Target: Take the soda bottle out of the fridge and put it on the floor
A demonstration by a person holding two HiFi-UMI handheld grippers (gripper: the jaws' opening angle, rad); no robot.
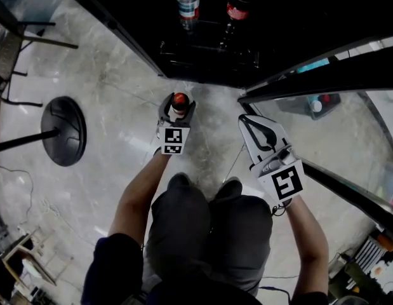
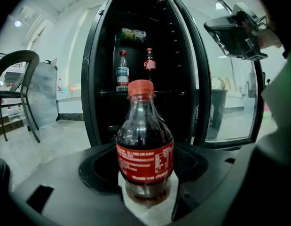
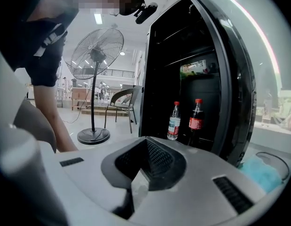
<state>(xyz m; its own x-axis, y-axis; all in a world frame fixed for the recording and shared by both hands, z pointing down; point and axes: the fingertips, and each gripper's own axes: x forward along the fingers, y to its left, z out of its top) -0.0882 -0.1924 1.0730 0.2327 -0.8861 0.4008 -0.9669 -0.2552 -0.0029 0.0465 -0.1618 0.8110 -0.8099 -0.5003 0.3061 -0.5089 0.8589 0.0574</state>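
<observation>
Got the soda bottle (image 2: 145, 147) clamped upright in the left gripper (image 1: 177, 110), red cap on top, jaws hugging its lower half from both sides. Already outside the fridge (image 2: 96, 79), just in front of its open front and low over the pale marble floor (image 1: 120, 100). Can't tell whether the base is touching the floor or hanging just above it.

As for the right gripper (image 1: 250, 124): jaws closed together, tips meeting, nothing between them. Held off to the right of the left one, near the bottom edge of the open glass door (image 2: 225, 79), not touching the bottle.

Inside, spotting a water bottle (image 1: 188, 5) and a second cola bottle (image 1: 237, 6) standing side by side on a shelf (image 1: 209, 46), water toward the left end, cola toward the right, close but apart. Higher up, seeing a green thing (image 2: 134, 34) lying flat on another level, too small to make out.

Over on the left part of the floor: round black base of a standing fan (image 1: 63, 131), plus a dark chair (image 2: 18, 69) beyond it.
</observation>
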